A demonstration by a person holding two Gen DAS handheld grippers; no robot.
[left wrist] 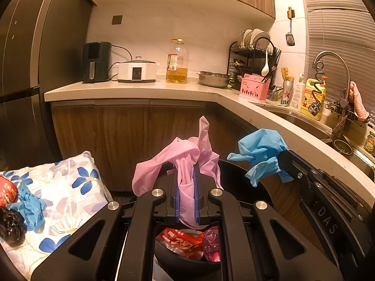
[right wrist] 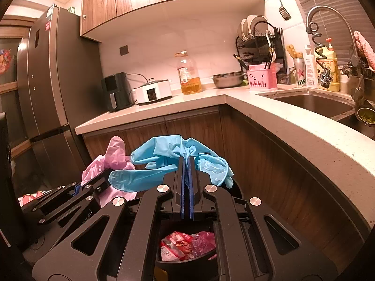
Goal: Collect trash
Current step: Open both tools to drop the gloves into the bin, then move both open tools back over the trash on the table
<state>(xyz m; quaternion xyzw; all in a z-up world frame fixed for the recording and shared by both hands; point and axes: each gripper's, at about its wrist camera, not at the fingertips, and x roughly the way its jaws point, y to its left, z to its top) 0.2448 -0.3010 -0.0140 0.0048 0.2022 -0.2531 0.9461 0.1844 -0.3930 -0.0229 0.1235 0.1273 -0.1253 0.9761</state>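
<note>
My left gripper (left wrist: 186, 175) is shut on a crumpled pink glove (left wrist: 164, 164), which hangs over a black trash bin (left wrist: 234, 171). My right gripper (right wrist: 186, 161) is shut on a crumpled blue glove (right wrist: 161, 164) above the same bin (right wrist: 178, 261). Each view shows the other tool: the blue glove (left wrist: 260, 152) at right in the left wrist view, the pink glove (right wrist: 110, 157) at left in the right wrist view. Red and pink wrappers (left wrist: 187, 241) lie inside the bin. Another blue glove (left wrist: 30, 206), a black bag (left wrist: 9, 227) and a red wrapper (left wrist: 7, 190) rest on a floral cloth (left wrist: 70, 187).
A white L-shaped counter (left wrist: 140, 89) runs behind and to the right, with wooden cabinet fronts (left wrist: 129, 135) below. On it stand an air fryer (left wrist: 96, 62), a cooker (left wrist: 137, 71), an oil bottle (left wrist: 177, 63), a steel bowl (left wrist: 214, 78) and a dish rack (left wrist: 253, 56). The sink (right wrist: 314, 104) is at right, a fridge (right wrist: 46, 82) at left.
</note>
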